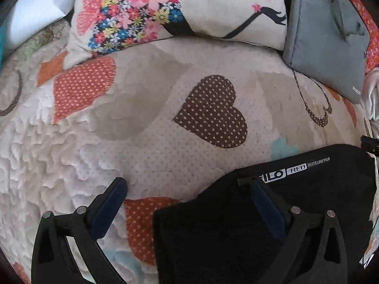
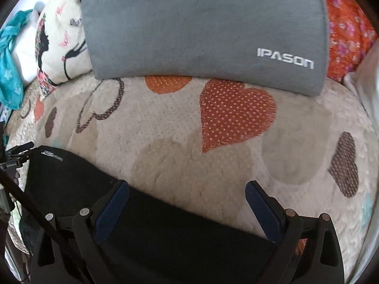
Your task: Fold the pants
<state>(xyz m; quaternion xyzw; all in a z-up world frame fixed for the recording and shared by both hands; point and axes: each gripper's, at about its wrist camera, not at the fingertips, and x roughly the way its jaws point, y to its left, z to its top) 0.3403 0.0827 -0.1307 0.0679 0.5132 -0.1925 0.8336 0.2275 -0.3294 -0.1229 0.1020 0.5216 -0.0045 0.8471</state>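
The black pants (image 1: 236, 224) lie flat on the bed's heart-print quilt (image 1: 146, 118), folded into a compact block, presumably ready for release. The left hand-held gripper (image 1: 189, 203) and right hand-held gripper (image 2: 187, 203) hover over them, jaws spread wide, gripping nothing. No containers are visible; a grey cushion (image 2: 201, 30) sits beyond.

Both wrist views close above quilt (image 1: 142, 142).
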